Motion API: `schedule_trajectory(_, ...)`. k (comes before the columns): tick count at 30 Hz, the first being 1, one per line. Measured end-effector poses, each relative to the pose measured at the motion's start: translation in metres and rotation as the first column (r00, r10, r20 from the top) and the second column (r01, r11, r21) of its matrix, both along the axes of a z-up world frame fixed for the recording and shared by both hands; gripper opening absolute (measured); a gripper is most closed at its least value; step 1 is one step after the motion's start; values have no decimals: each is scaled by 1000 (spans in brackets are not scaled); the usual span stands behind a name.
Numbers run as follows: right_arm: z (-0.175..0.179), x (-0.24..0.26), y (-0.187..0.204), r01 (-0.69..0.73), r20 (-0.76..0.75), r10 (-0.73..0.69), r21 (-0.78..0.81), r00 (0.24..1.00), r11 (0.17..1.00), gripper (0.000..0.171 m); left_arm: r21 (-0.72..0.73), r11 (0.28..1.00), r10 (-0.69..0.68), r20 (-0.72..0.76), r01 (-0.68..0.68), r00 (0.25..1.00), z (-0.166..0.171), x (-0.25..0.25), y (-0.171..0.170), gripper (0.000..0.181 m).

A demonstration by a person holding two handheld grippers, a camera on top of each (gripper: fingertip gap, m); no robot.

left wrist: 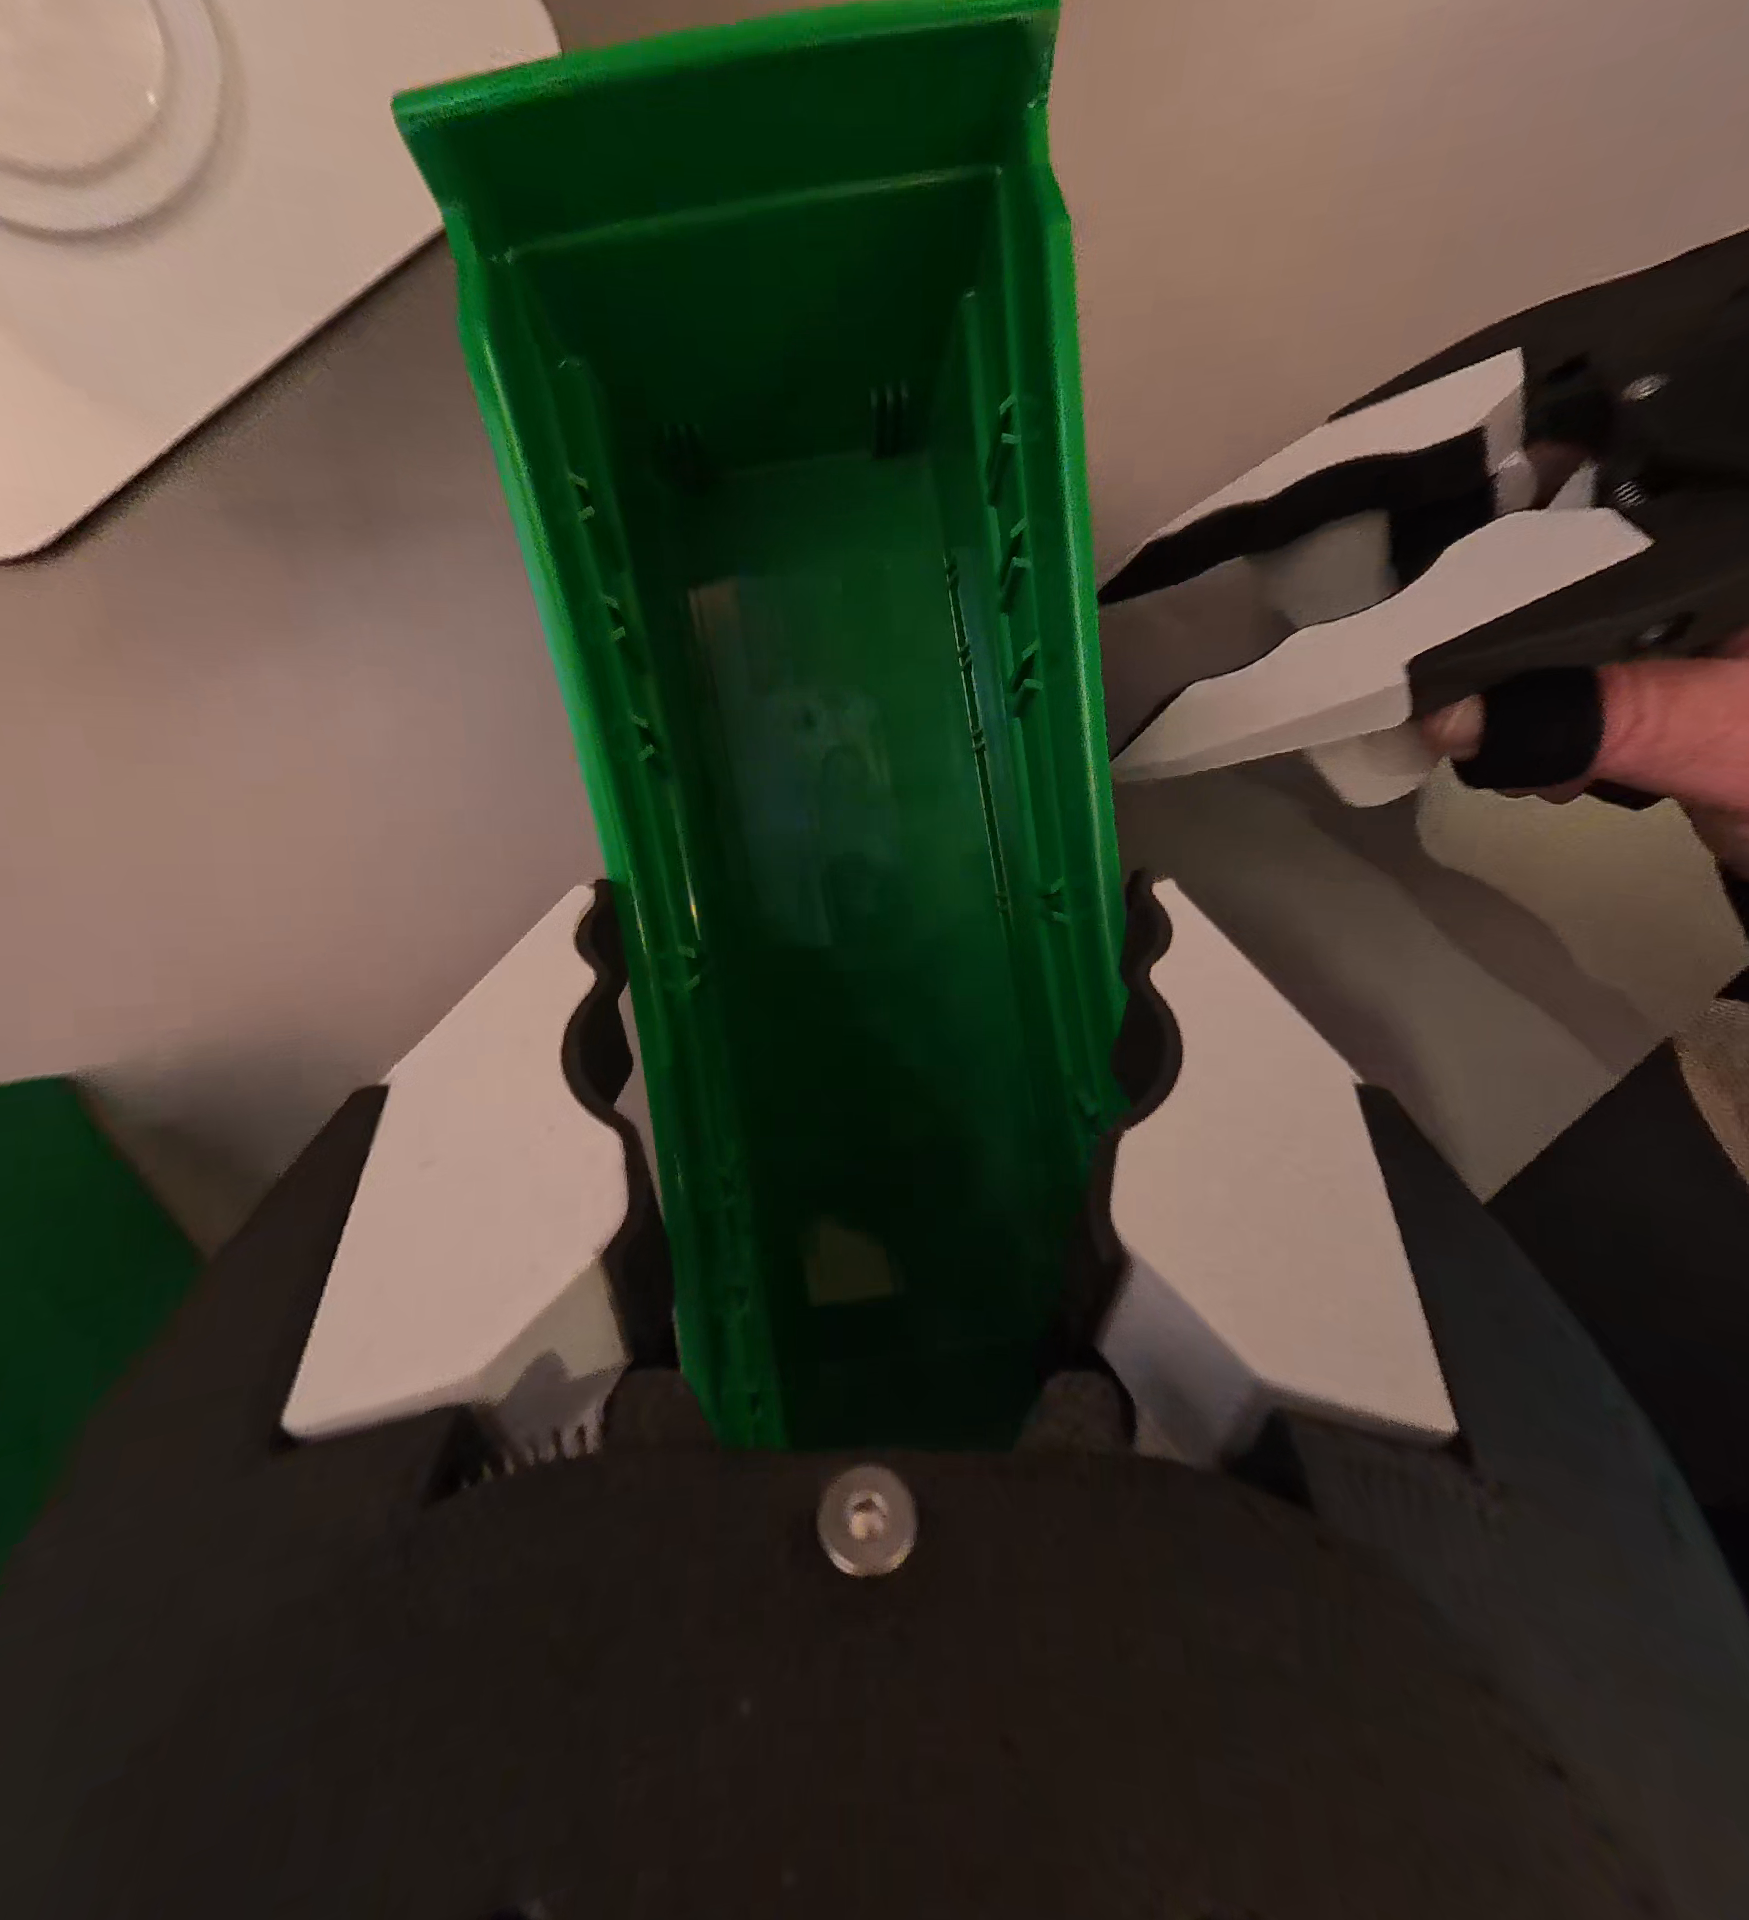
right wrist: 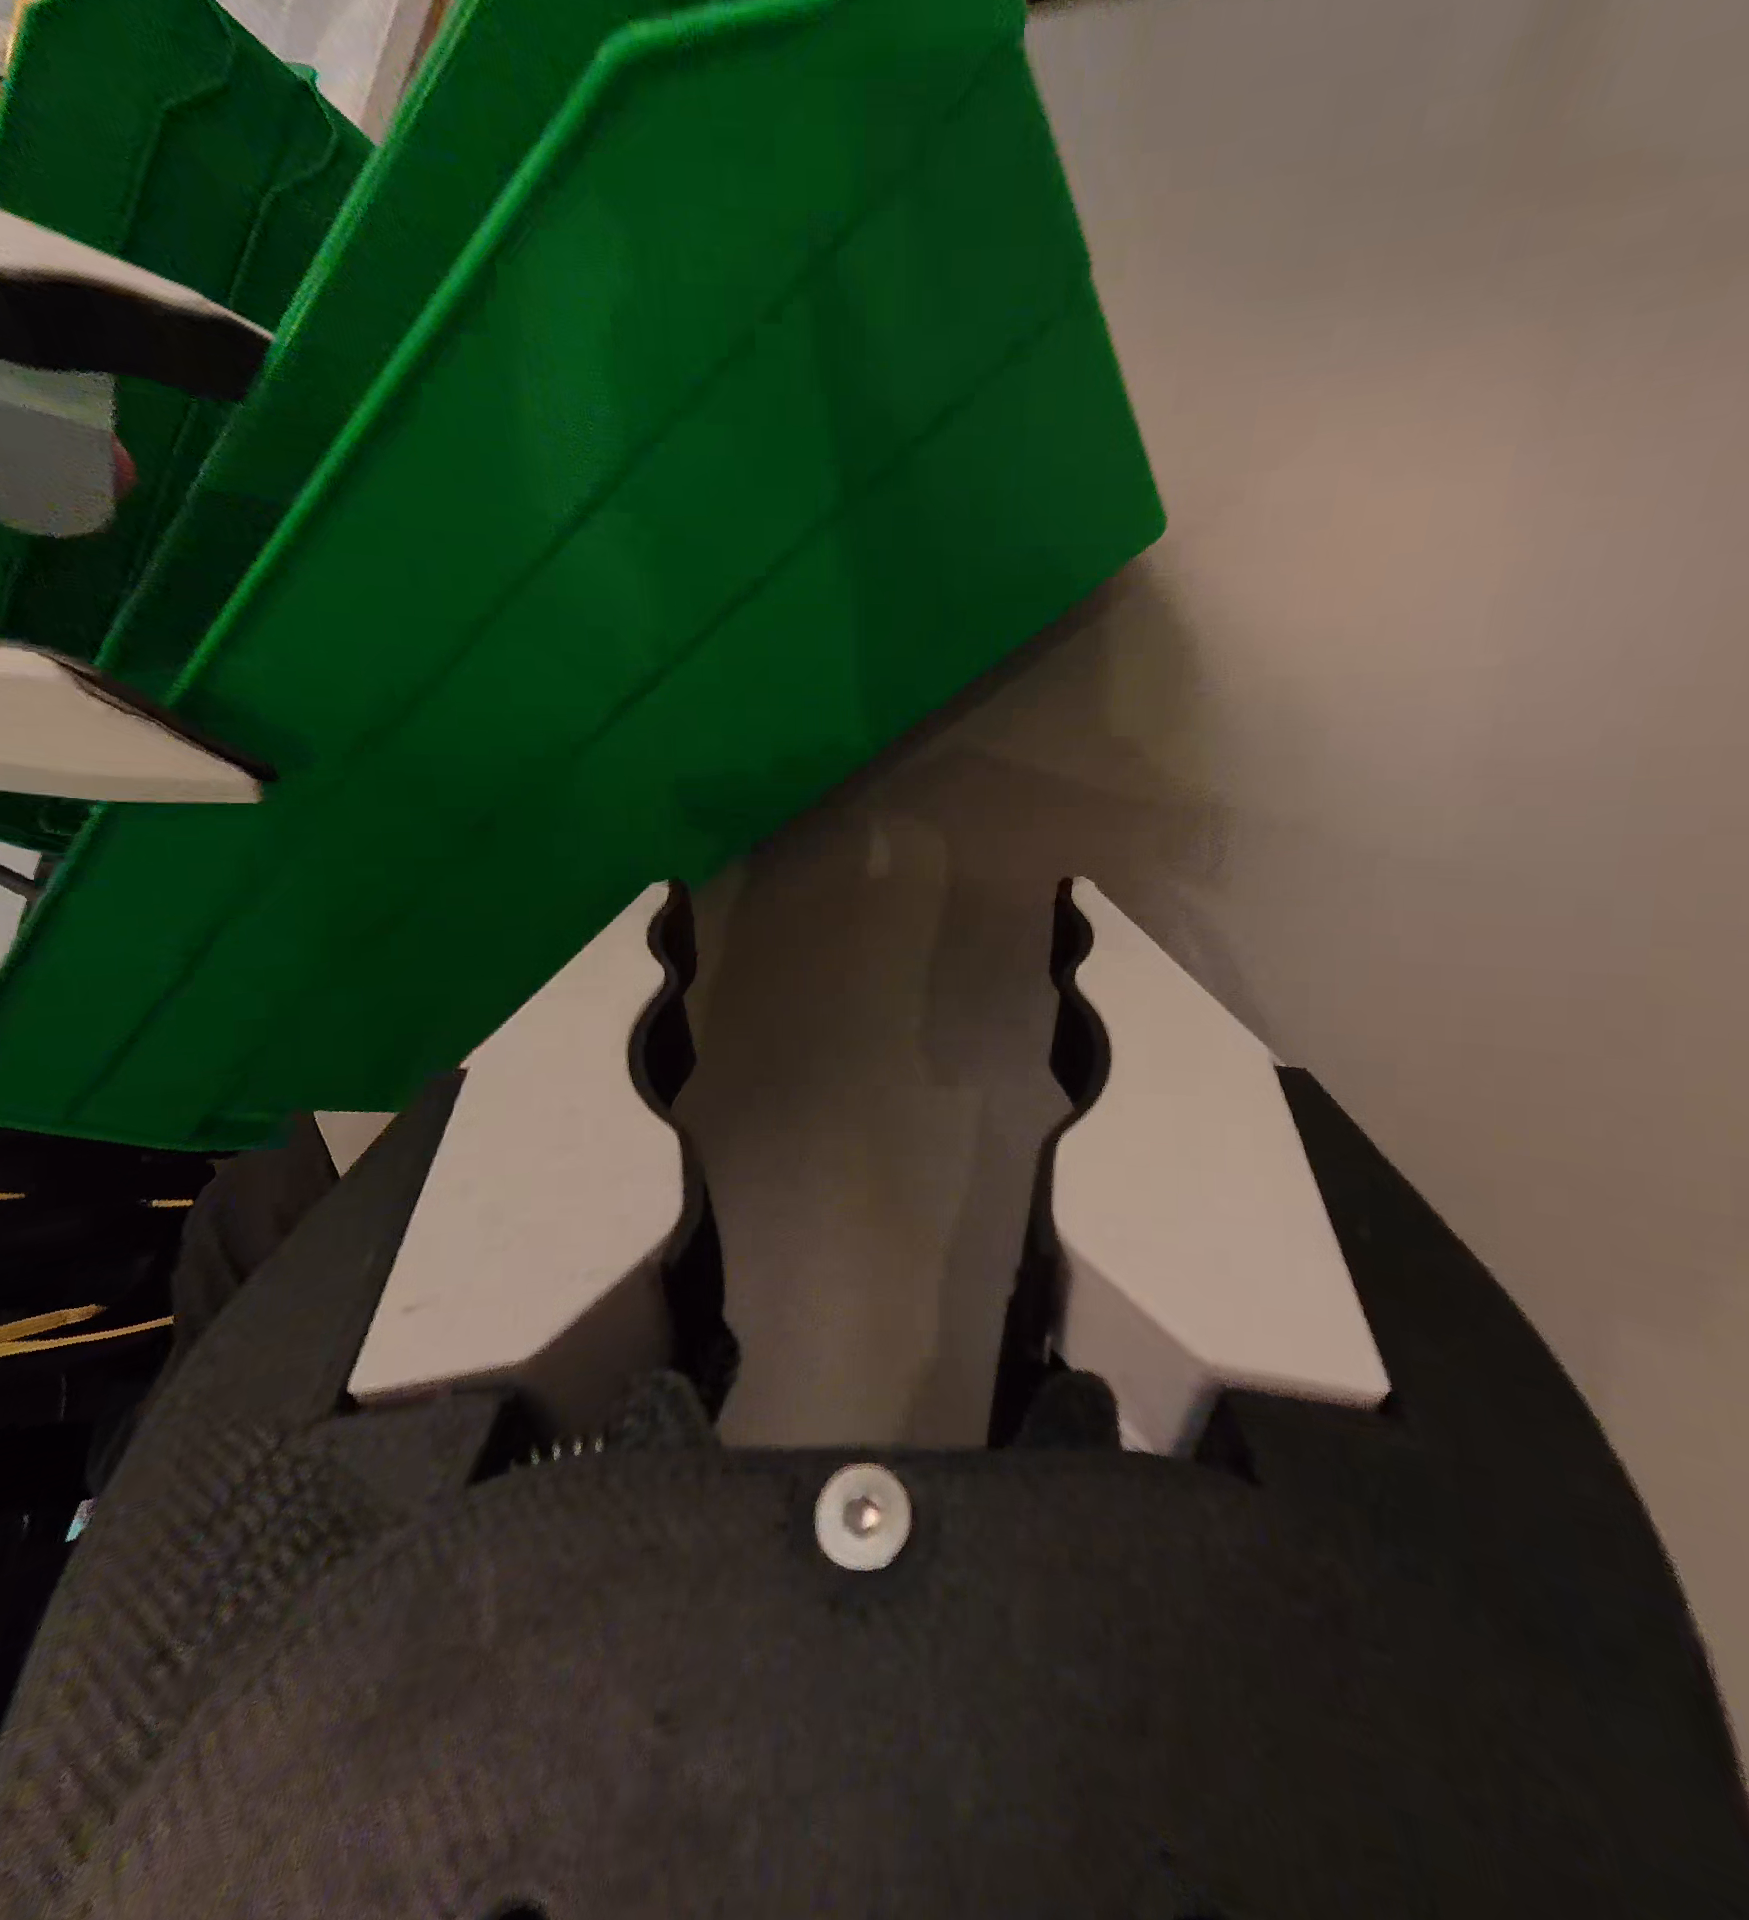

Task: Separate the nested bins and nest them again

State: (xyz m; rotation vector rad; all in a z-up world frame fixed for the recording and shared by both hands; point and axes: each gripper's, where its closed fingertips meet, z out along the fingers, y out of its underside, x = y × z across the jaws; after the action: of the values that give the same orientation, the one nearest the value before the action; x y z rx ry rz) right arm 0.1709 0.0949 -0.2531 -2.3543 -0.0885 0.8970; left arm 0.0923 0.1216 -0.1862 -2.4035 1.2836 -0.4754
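A long green bin [left wrist: 797, 727] sits between the fingers of my left gripper [left wrist: 875, 904], which is shut on its two side walls; the open inside faces the camera. In the right wrist view the same bin [right wrist: 641, 499] hangs tilted above the grey table, with the left gripper's fingers [right wrist: 101, 717] clamped on it from the left. My right gripper [right wrist: 870, 894] is open and empty, just below and beside the bin's lower corner. It also shows in the left wrist view [left wrist: 1130, 681], open, next to the bin's right wall. A second green bin [right wrist: 153, 166] stands behind.
The grey table [right wrist: 1421, 520] lies under both grippers. A white board with a round raised shape [left wrist: 70, 260] lies at the far left. Part of another green bin [left wrist: 8, 1299] shows at the lower left. A person's hand [left wrist: 1701, 748] holds the right gripper.
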Motion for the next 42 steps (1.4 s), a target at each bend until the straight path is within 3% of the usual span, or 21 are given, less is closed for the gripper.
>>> schedule_trajectory(8,-1,-13,-2,-35,5,35,1,999,999,69,19,981,193,38,-193,981,-18,-39,4,103)
schedule_trajectory(12,-4,-19,-4,-57,25,57,-4,998,998,69,0,979,205,49,-205,978,-17,-43,-7,116)
schedule_trajectory(13,-5,-20,-4,-60,31,60,-4,998,998,69,-11,979,204,66,-204,977,-12,-42,-10,130)
schedule_trajectory(17,-3,-20,-4,-58,29,58,1,998,998,70,47,980,187,123,-194,975,31,-57,-12,135)
schedule_trajectory(21,-3,-19,-4,-57,18,57,2,998,998,70,261,930,262,19,-257,965,78,-127,19,138)
schedule_trajectory(25,-4,-24,-4,-73,16,73,-2,997,997,71,228,904,395,-117,-362,911,71,-206,48,157)
schedule_trajectory(28,-6,-29,-6,-88,29,88,-6,996,996,71,144,900,432,-189,-411,882,47,-241,55,158)
schedule_trajectory(32,-8,-29,-7,-93,35,93,-10,995,996,71,68,903,427,-236,-424,873,25,-255,53,136)
schedule_trajectory(36,-10,-27,-6,-89,29,90,-16,996,996,71,78,895,446,-224,-440,867,29,-263,59,113)
schedule_trajectory(42,-12,-28,-6,-96,28,96,-21,995,995,71,84,905,425,-213,-417,880,34,-263,58,117)
